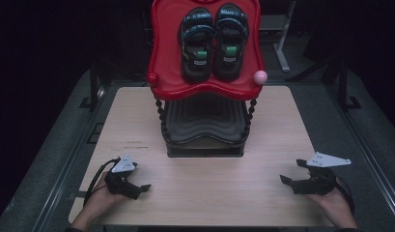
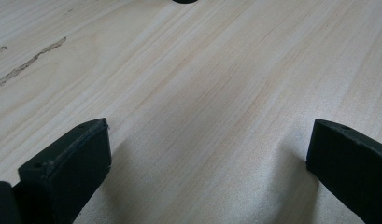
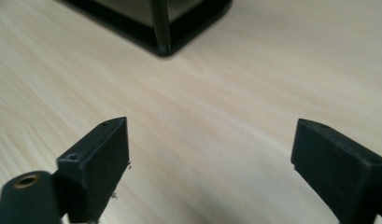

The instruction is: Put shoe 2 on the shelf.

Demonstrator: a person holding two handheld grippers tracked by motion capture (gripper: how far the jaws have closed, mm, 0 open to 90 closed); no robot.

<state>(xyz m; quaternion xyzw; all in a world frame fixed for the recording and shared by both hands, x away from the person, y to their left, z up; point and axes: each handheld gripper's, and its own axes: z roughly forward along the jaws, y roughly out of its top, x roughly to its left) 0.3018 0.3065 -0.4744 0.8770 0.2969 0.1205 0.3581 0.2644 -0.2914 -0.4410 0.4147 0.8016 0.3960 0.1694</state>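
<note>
A light wooden table (image 1: pixel 204 193) seen from above in a dark room; at its far middle stands a two-tier rack, its red top tray (image 1: pixel 161 48) carrying a pair of black sandals (image 1: pixel 214 41) side by side, toes toward the far side, each with a small green tab on its strap; a red ball (image 1: pixel 153 78) caps the tray's near left corner and a pale pink ball (image 1: pixel 260 76) the near right one; beneath it sits a dark ribbed lower tray (image 1: pixel 204 121) on a black base (image 1: pixel 204 151), joined by beaded black posts; at the near left edge of the table the person's left hand holds the left gripper (image 1: pixel 142 188), resting low on the wood and pointing toward the middle; at the near right edge the right hand holds the right gripper (image 1: pixel 285 179), also pointing inward; both are well apart from the rack and from each other; the left gripper view looks along its two black jaws, spread wide over bare wood grain with nothing between them; the right gripper view shows its jaws likewise wide apart and empty over the tabletop, with a corner of the black base ahead
</note>
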